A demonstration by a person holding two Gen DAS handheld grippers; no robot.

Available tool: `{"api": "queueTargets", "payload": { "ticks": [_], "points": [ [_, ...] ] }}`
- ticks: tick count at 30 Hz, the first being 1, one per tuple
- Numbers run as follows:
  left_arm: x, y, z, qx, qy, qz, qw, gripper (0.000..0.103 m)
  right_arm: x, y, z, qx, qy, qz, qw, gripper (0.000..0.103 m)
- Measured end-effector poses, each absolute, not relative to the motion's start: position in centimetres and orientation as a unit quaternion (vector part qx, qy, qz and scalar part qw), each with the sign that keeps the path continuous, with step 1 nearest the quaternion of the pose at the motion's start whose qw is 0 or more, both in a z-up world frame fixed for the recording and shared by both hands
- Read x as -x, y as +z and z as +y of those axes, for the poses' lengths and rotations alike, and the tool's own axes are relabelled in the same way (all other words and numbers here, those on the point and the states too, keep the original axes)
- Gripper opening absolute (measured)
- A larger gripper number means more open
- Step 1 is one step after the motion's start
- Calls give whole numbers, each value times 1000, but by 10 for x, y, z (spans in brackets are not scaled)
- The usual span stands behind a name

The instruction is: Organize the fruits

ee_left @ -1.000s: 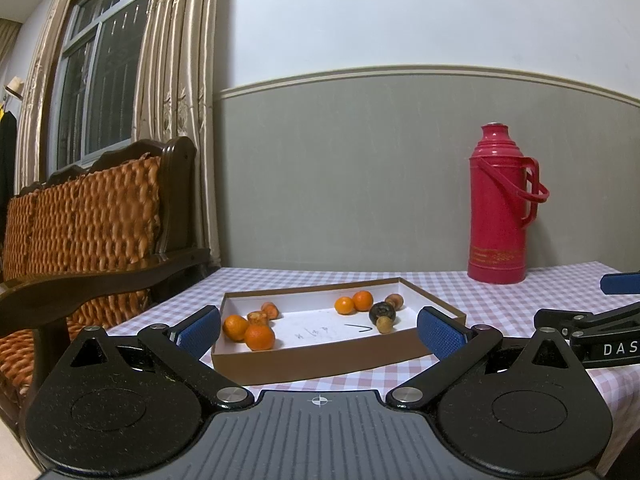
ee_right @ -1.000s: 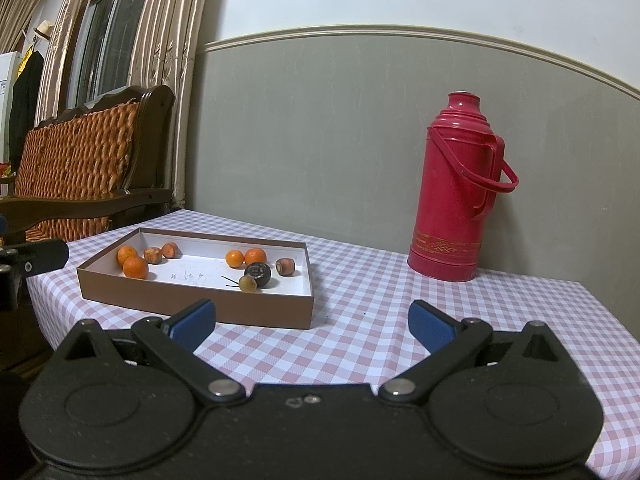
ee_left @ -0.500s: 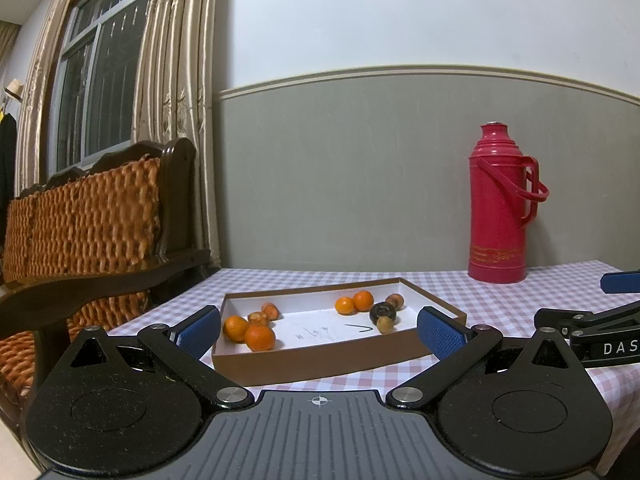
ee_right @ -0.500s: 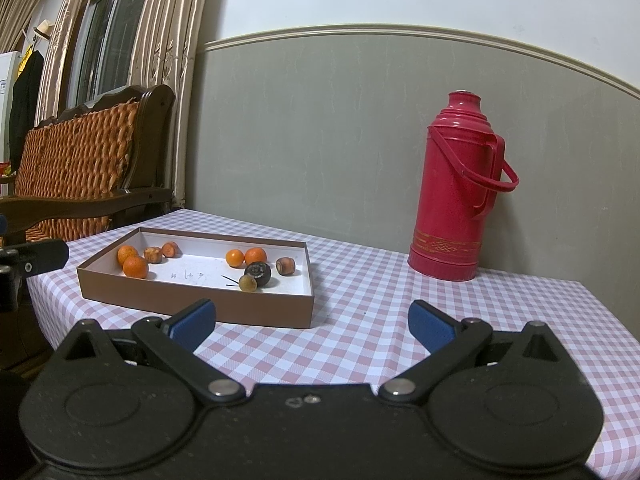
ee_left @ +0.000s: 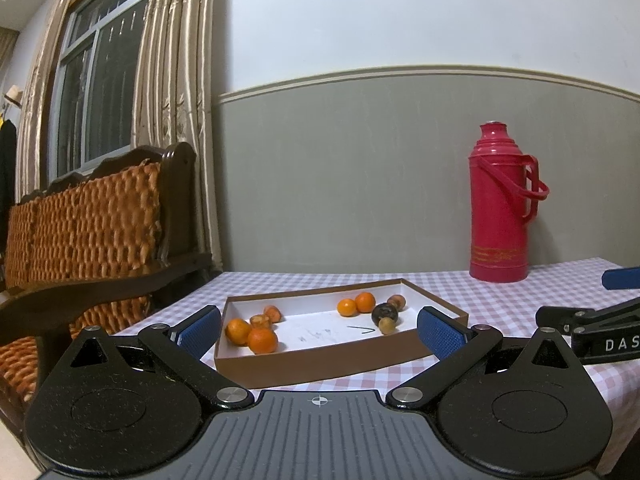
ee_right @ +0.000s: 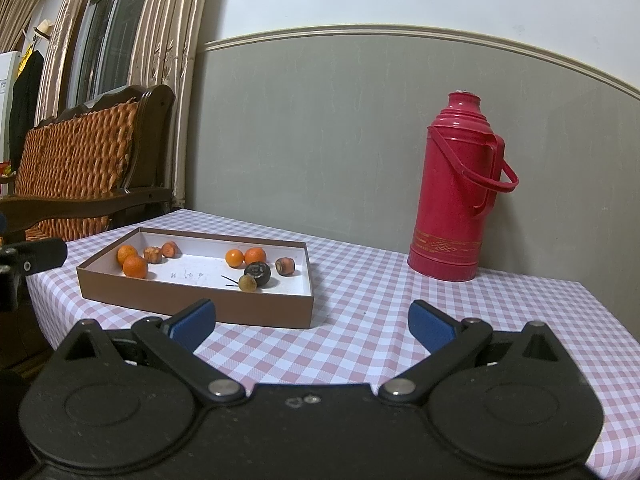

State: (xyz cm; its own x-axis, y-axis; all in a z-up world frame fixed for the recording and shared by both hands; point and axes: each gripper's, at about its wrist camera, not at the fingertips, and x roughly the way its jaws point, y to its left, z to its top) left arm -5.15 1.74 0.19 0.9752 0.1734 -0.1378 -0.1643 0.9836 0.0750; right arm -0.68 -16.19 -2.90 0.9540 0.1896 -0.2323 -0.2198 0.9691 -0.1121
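A shallow brown box (ee_left: 320,364) (ee_right: 192,304) with a white inside lies on the checked tablecloth. At its left end lie two oranges (ee_left: 263,340) (ee_right: 135,266) and two small carrot-coloured pieces (ee_left: 273,313). At its right end lie two small oranges (ee_left: 356,304) (ee_right: 245,257), a dark round fruit (ee_left: 384,313) (ee_right: 257,273), a small tan fruit (ee_right: 247,282) and a brownish piece (ee_right: 285,266). My left gripper (ee_left: 319,330) is open and empty in front of the box. My right gripper (ee_right: 312,326) is open and empty, near the box's right front corner.
A tall red thermos flask (ee_left: 502,208) (ee_right: 456,192) stands at the back right of the table. A wooden bench with woven orange cushions (ee_left: 84,232) stands left of the table. The other gripper shows at the right edge of the left wrist view (ee_left: 592,324).
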Motion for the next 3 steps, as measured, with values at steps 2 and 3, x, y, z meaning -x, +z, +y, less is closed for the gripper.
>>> {"api": "queueTargets", "payload": {
  "ticks": [2, 3],
  "points": [
    [51, 2, 16, -34, 85, 74, 993, 103, 8, -29, -161, 67, 105, 108, 986, 97],
    [51, 2, 16, -34, 86, 76, 993, 103, 8, -30, -161, 66, 105, 107, 986, 97]
  ]
}}
